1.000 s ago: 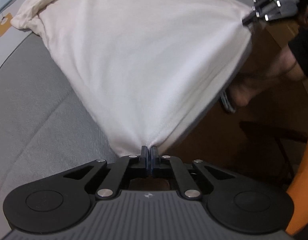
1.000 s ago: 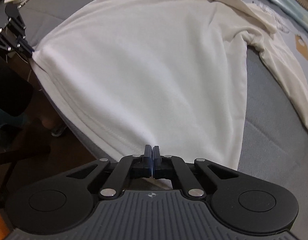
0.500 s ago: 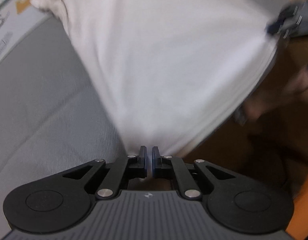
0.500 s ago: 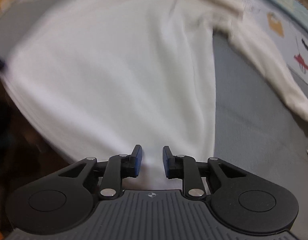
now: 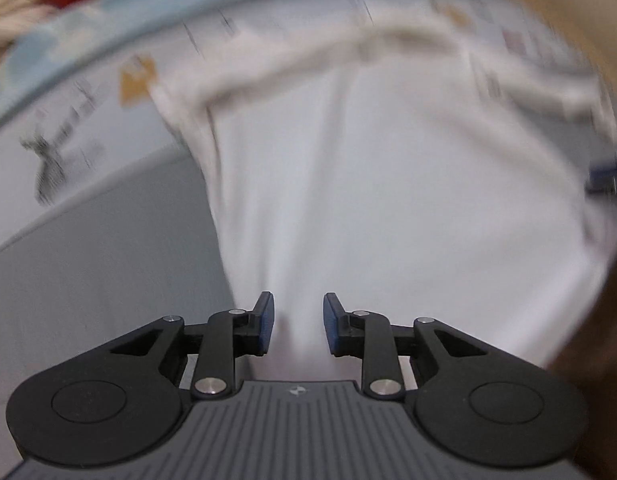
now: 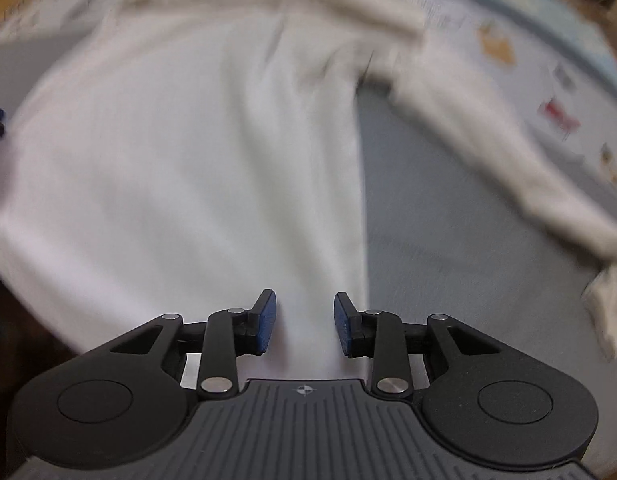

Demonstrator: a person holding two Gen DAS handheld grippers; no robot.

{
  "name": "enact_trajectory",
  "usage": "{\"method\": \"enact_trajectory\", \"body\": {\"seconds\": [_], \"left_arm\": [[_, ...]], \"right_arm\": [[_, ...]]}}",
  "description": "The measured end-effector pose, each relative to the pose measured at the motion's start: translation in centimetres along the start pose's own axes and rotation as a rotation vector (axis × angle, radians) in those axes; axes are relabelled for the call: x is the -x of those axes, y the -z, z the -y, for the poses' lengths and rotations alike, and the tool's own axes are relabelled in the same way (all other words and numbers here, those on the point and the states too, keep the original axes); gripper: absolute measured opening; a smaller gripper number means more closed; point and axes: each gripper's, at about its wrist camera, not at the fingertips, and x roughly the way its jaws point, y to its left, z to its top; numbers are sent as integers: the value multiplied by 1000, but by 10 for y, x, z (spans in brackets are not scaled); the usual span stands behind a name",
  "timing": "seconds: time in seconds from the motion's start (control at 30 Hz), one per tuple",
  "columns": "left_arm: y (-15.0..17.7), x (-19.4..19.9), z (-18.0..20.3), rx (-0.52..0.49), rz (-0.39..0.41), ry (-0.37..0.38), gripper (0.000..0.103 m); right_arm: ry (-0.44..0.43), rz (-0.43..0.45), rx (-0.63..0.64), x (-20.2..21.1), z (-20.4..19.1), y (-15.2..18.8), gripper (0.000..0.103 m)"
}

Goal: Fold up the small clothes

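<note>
Left gripper (image 5: 296, 322) and right gripper (image 6: 304, 322) have just been opening; we are seeing white shirt (image 5: 388, 208) lying unpinched between the spread jaws, flat on the grey surface (image 6: 448, 240). Only the right view is showing a sleeve (image 6: 508, 160) trailing right over open grey room.

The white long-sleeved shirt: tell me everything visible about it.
The white long-sleeved shirt looks like soft, thin knit cloth. It lies spread on the grey fabric surface, body fairly flat with shallow lengthwise creases, one cream-tinged sleeve trailing out sideways. Its near hem lies beneath the left gripper and the right gripper, whose jaws have just been opening; the pads stand apart and do not press the cloth. Motion blur hides finer detail.
</note>
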Motion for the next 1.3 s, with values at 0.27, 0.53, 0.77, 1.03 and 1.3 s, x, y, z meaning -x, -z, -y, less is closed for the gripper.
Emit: {"method": "enact_trajectory", "body": {"seconds": [0.27, 0.53, 0.77, 1.03, 1.3], "left_arm": [[-66, 17, 18, 126, 260, -22, 32], [-102, -15, 38, 115, 286, -89, 8], [-148, -54, 45, 145, 301, -45, 8], [-189, -132, 51, 142, 213, -14, 9], [-215, -185, 86, 56, 160, 62, 11]], "right_arm": [[6, 304, -278, 43, 17, -94, 34], [-9, 279, -514, -27, 32, -134, 33], [-24, 263, -588, -61, 46, -148, 33], [-91, 103, -636, -102, 53, -155, 33], [-137, -56, -669, -143, 50, -153, 32]]}}
